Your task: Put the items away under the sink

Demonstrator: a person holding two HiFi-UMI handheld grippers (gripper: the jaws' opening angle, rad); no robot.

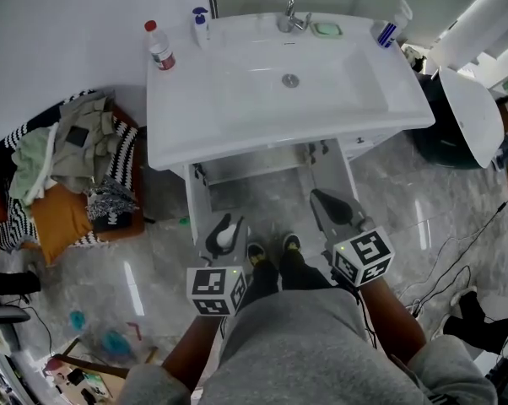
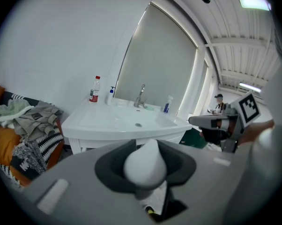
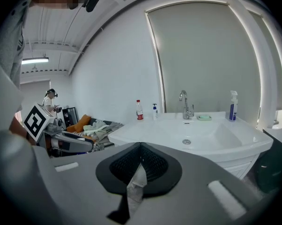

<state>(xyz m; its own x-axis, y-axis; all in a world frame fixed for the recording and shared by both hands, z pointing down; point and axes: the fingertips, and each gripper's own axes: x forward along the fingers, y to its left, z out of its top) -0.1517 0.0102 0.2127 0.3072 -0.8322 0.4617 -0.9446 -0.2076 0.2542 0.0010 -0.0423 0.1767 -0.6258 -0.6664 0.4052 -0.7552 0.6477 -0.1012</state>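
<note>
Left gripper [image 1: 227,226] pinches a white rounded item [image 2: 148,165], held low in front of the sink [image 1: 237,133] and not yet stowed. A red-capped bottle [image 1: 159,47] sits on the sink's back left rim. Right gripper [image 1: 323,199] has its jaws pressed together and holds nothing.

Risk, my call: the item looks smooth and tapered, so if I clip the cabinet frame going in it could squirt out of the pads.

Only the head view shows the under-sink opening [image 1: 262,184]; both gripper views stop at the basin top. Only the left gripper view shows the actual grip.
</note>
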